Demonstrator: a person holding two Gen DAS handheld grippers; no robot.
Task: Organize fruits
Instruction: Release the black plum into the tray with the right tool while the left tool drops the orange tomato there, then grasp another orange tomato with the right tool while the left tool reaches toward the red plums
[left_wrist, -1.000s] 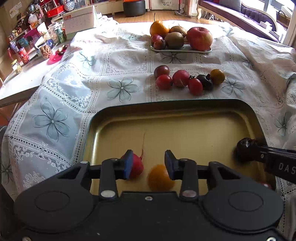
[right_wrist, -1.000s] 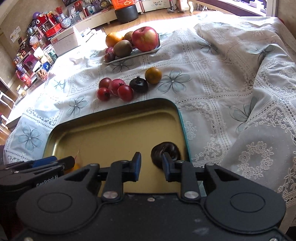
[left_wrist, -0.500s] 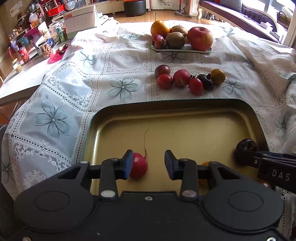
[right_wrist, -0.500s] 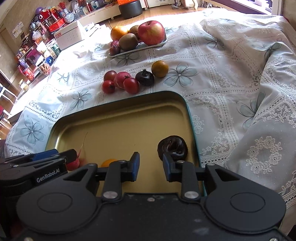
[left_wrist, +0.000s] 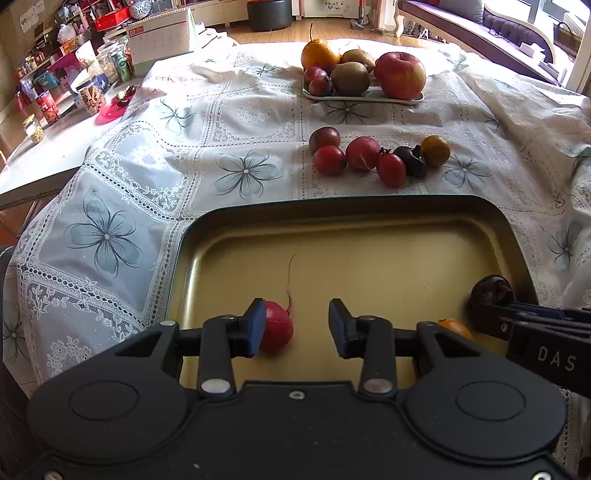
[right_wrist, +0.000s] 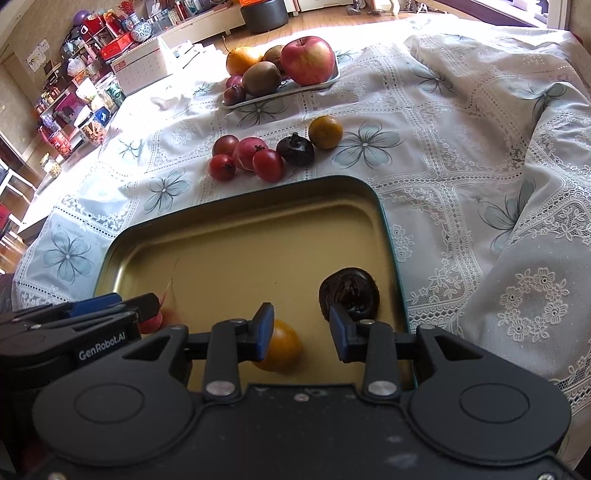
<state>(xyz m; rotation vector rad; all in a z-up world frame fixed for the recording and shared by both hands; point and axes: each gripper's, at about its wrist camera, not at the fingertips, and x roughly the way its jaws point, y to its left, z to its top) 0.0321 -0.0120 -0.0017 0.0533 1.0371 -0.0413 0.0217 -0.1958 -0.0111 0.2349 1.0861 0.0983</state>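
Over tray (right_wrist: 373, 206) | right tool (right_wrist: 301, 332) opening (dark fruit (right_wrist: 349, 291) beside, free)

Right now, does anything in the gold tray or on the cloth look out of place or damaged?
One thing: the dark fruit by the gold tray right wall looks shrivelled and split. Among fruits, the red radish with its thin root is odd. Nothing is spilled.

gold tray (right_wrist: 369, 206): three fruits beyond the fingertips; six loose fruits (right_wrist: 269, 155) farther out; six on plate (right_wrist: 280, 94).
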